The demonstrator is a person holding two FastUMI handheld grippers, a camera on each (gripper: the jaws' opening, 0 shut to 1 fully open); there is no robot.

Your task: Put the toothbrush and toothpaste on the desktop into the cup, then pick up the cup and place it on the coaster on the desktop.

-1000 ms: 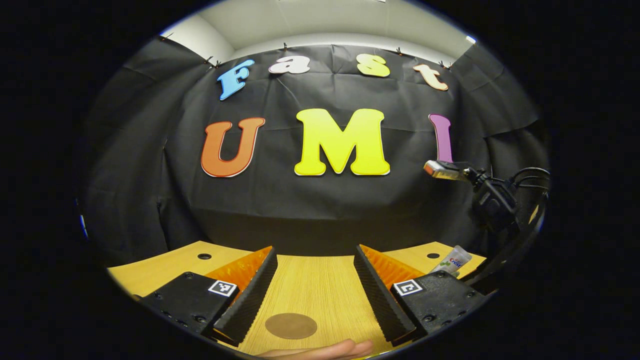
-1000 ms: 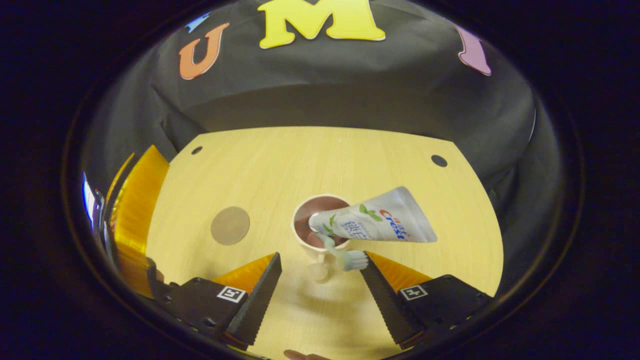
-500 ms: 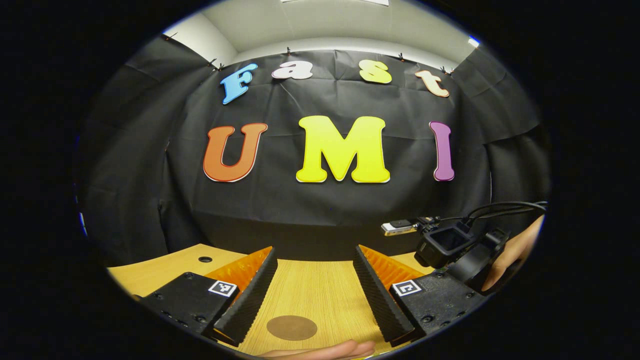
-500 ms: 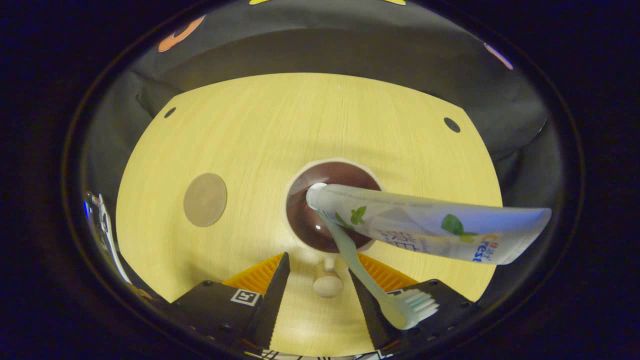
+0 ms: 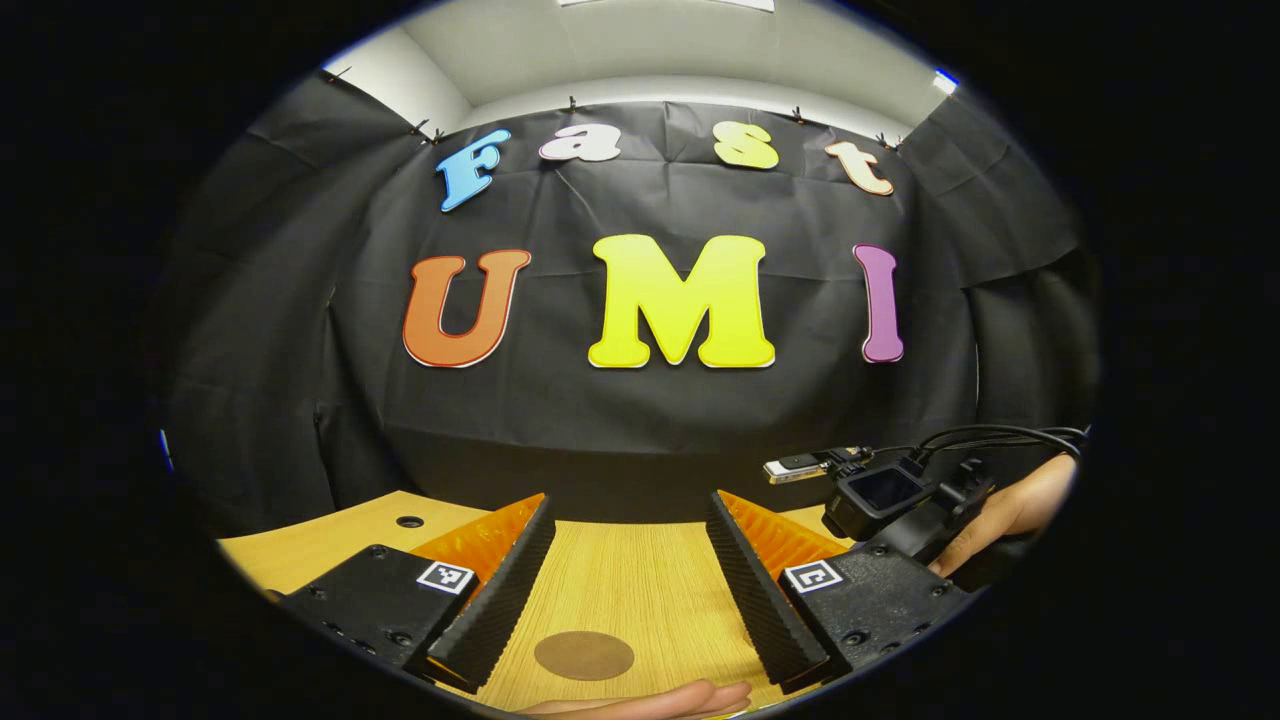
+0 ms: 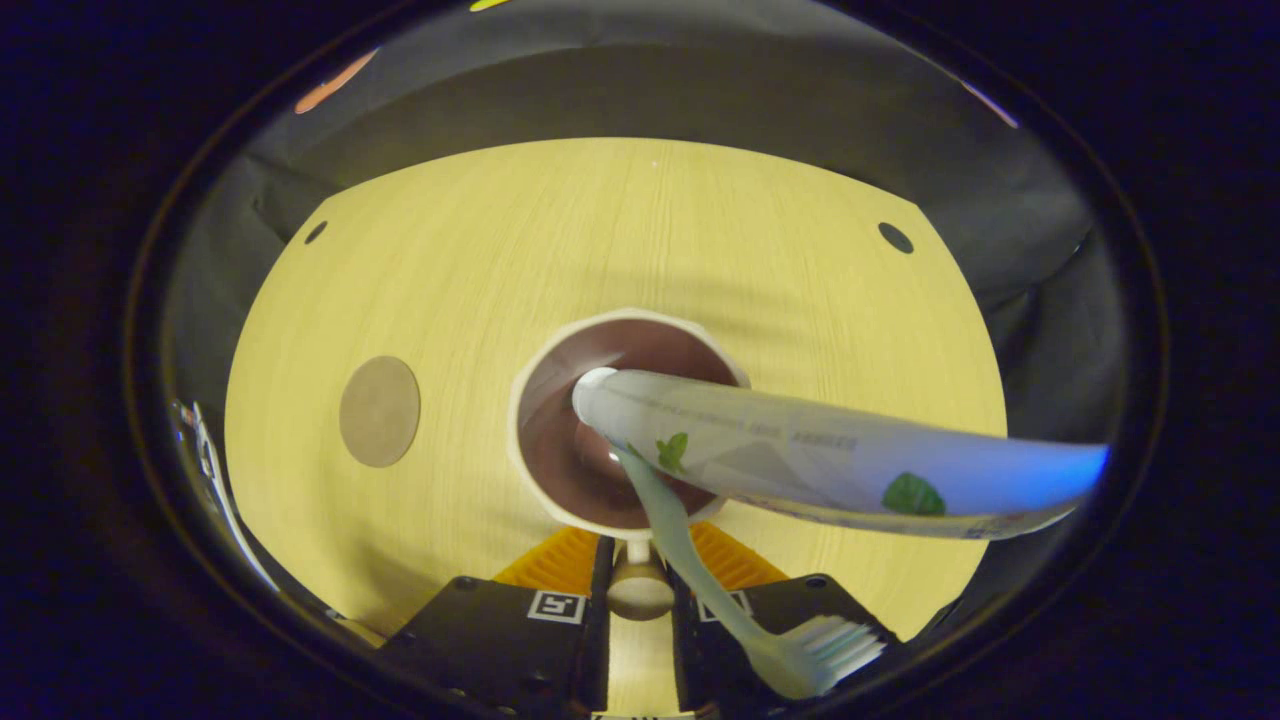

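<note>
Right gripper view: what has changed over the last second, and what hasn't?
The right gripper came down over the cup and narrowed from wide open onto the cup's handle; whether both fingers press it, I cannot tell. The toothpaste and toothbrush stayed in the cup. The coaster and the open left gripper kept their places.

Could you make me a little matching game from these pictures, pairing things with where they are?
Things:
1. white toothpaste tube
2. pale green toothbrush
3. round brown coaster
4. cup handle

Places:
A. lying bare on the wooden desktop
B. between the right gripper fingers
C. cap end down in the brown-lined cup
D. bristles sticking out over the rim

Pairs: 1-C, 2-D, 3-A, 4-B
</note>
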